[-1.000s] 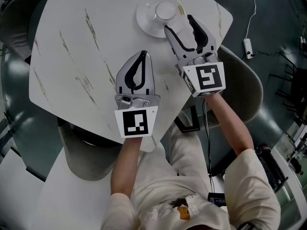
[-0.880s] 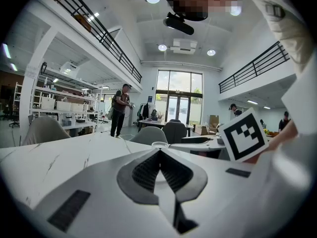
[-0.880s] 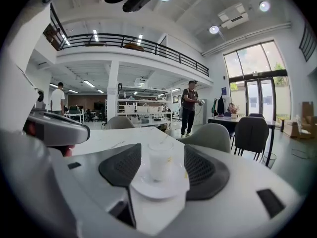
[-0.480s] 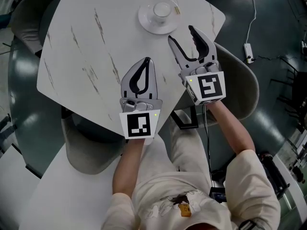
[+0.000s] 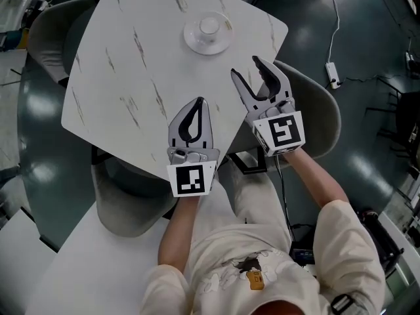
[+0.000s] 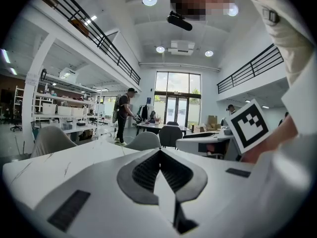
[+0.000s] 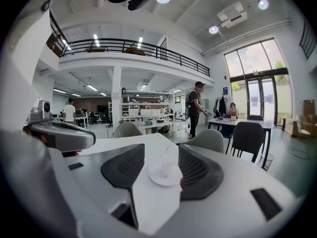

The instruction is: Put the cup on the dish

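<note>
**A:** Eyes on the cup (image 5: 209, 25). It's standing upright in the middle of the dish (image 5: 195, 40), over on the far side of the desk (image 5: 131, 77).

**B:** What does it look like from here?

**A:** It's small and pale. In the right gripper view it looks almost see-through, though I can't say whether it's glass or plastic. The dish is a plain white round saucer, and its rim shows all the way round the cup, so the cup sits square on it with no tilt.

**B:** Where are the grippers?

**A:** The right gripper (image 5: 245, 69) hangs at the near edge of the desk, well apart from the dish. Its jaws are spread and closing on nothing; the cup and dish only show far off through the gap. It's empty, and with the cup seated like that I'd say the placing is finished.

**B:** And the left?

**A:** The left gripper (image 5: 199, 102) is low over the near part of the desk with its jaws clenched tip to tip and nothing held. It's well apart from the dish, and to me it looks parked out of the way, since this job only needs one gripper.
</note>
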A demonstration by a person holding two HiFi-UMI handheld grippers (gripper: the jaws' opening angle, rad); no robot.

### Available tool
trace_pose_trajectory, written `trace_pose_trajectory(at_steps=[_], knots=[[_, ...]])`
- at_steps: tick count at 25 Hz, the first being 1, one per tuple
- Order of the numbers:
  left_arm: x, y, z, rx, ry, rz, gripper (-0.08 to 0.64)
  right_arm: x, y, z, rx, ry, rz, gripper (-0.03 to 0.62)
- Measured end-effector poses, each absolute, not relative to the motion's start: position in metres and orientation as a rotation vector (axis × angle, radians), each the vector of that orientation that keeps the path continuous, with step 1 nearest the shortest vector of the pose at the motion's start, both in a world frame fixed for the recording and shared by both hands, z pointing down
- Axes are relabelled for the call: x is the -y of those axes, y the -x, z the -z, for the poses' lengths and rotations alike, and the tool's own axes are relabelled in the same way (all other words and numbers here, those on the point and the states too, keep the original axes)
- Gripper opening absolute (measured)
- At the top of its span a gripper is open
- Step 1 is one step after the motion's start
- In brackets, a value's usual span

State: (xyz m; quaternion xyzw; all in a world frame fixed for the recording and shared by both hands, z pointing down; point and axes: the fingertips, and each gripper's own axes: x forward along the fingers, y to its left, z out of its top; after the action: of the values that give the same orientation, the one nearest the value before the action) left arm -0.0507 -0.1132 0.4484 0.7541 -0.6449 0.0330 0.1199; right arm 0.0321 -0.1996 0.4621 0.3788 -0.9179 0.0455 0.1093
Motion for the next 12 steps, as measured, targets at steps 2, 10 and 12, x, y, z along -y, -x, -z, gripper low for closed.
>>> trace_pose_trajectory(at_steps=[2, 10, 12], knots=[[0.108, 0.049, -0.444, 1.857, -2.21, -0.1, 0.003, 0.194, -0.04, -0.458, 2.69, -1.12, -0.206, 0.219], [0.09, 0.045, -0.412, 1.804, -2.241, -0.121, 0.003, 0.155, -0.048, -0.413, 2.718, -1.084, -0.328, 0.146], [0.084, 0.042, -0.403, 1.784, -2.259, -0.127, 0.003, 0.147, -0.047, -0.405, 2.725, -1.061, -0.383, 0.146]])
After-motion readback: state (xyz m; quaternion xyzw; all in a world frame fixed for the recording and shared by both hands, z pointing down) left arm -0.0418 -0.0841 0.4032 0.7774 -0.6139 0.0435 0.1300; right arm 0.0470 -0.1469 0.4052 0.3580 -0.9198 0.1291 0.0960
